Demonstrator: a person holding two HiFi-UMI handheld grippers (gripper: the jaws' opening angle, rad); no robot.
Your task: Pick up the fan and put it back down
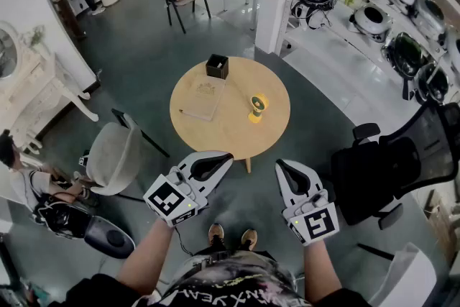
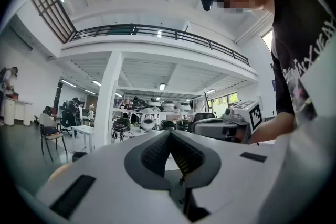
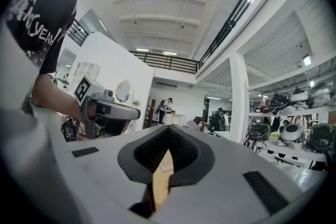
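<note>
A small yellow fan stands upright on the right part of a round wooden table in the head view. Both grippers hang level in front of the person, short of the table's near edge and well away from the fan. My left gripper is shut with nothing in it, its tips meeting in the left gripper view. My right gripper is shut and empty too, seen closed in the right gripper view. Neither gripper view shows the fan.
On the table there are also a black box at the far edge and a clear flat tray left of the fan. A pale chair stands left of the table, a black office chair right. Shelves with helmets run along the right.
</note>
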